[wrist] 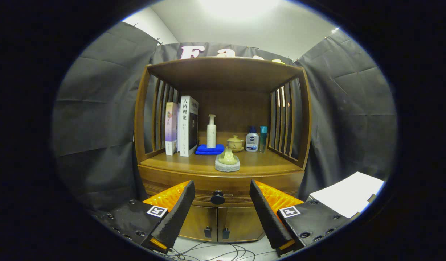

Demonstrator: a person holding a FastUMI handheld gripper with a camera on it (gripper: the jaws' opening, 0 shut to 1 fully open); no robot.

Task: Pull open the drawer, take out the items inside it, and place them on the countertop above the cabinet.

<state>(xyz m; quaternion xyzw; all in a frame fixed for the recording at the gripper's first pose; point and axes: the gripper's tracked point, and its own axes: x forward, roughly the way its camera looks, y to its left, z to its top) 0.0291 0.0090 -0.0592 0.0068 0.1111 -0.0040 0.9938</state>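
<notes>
A wooden cabinet [223, 170] stands ahead of me, its drawer [223, 188] closed under the countertop [259, 163]. A round black knob [217, 198] sits at the drawer's middle, beyond my fingertips and between them. My gripper [222, 190] is open, both fingers apart with nothing between them, still short of the knob. The inside of the drawer is hidden.
On the countertop stand two books [182, 127], a white pump bottle [211, 132], a folded blue cloth [209, 149], a small lidded pot [235, 143], two small bottles [256, 139] and a yellowish piece on a grey stone base [227, 161]. Two lower doors [217, 221] sit under the drawer. Cables [208, 250] lie on the floor. A white sheet [348, 194] lies right.
</notes>
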